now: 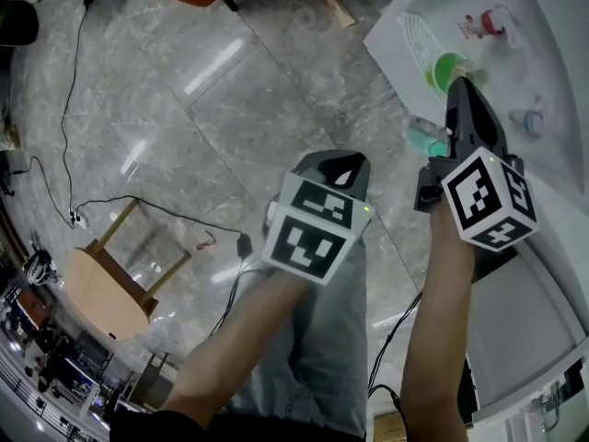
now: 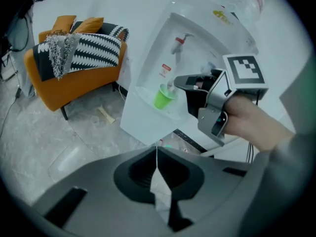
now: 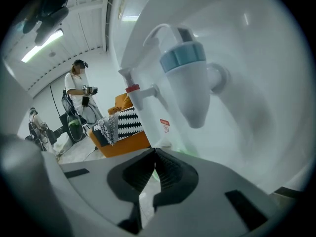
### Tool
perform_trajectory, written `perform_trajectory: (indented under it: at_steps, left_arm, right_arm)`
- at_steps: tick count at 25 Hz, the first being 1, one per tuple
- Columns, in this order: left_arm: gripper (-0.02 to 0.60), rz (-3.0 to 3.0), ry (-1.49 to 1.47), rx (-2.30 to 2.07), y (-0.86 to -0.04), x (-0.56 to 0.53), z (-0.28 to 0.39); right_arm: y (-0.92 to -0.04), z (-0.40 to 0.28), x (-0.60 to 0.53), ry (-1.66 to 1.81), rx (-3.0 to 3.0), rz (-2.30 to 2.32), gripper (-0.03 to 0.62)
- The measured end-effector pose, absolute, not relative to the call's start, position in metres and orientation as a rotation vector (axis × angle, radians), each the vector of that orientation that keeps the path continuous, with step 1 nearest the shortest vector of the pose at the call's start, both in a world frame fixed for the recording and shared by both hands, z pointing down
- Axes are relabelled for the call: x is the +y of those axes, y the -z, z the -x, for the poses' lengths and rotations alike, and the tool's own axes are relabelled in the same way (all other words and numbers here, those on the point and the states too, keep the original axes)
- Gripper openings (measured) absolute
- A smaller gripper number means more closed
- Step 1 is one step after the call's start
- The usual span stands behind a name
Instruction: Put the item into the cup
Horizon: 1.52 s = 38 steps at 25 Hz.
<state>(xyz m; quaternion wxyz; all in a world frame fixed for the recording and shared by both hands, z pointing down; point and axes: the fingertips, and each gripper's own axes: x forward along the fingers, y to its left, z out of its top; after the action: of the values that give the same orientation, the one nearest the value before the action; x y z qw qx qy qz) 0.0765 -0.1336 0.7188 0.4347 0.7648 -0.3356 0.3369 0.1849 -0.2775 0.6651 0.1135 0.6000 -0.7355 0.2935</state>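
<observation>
Green cup point(image 2: 163, 98) stands in the white water dispenser point(image 2: 143, 120), just beyond the right gripper's point(image 3: 154, 151) closed, empty fingertips. Well back, the left gripper point(image 2: 157, 149) pinches a thin white item point(image 2: 161, 194) between its fingers.

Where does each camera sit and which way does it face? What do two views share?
Head view: on the person's head, facing steeply down at the grey stone floor; shows forearms, left gripper, right gripper.
Left gripper view: on that gripper, facing past its closed jaws to the white water dispenser; shows the right gripper.
Right gripper view: on that gripper, just under the dispenser's blue-capped white tap; shows only its closed jaws.
Shared by head and left gripper views: the small green cup.
</observation>
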Motion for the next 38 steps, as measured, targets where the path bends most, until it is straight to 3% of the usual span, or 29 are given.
perform_trajectory:
  at_steps: [38]
  left_arm:
    - [0.014, -1.84, -0.829, -0.858, -0.736, -0.111, -0.071]
  right_arm:
    - [-0.663, -0.196, -0.272, -0.843, -2.141, -1.84, 0.012]
